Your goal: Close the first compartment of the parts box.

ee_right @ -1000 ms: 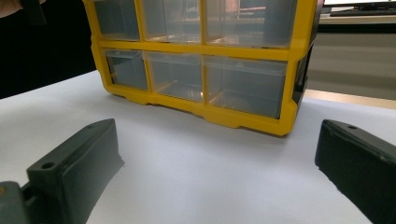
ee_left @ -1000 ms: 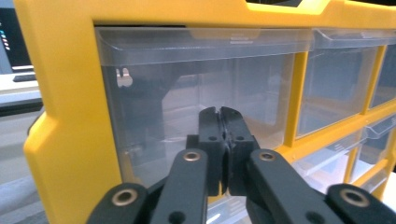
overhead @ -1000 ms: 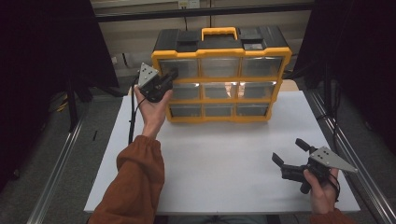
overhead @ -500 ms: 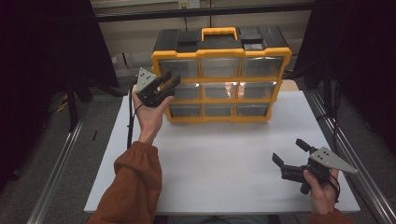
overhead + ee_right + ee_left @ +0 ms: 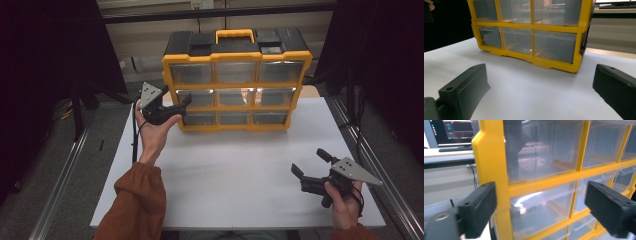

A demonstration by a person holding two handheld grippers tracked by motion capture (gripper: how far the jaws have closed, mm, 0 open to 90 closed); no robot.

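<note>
White table (image 5: 240,165) carrying a yellow drawer cabinet (image 5: 235,80), three rows of three clear drawers, set upright at the far side so its drawer fronts face the person. The left gripper (image 5: 175,107) is held level at the cabinet's left column, just before the middle-left drawer (image 5: 196,98); its jaws have just been opening and now stand wide apart with nothing between them, a stance that judged from here suits closing on that drawer's front. In the left gripper view the yellow frame post (image 5: 490,157) lies directly ahead of the jaws. The right gripper (image 5: 312,167), jaws likewise apart and empty, rests low on the table, well short of the cabinet, apparently idle.
</note>
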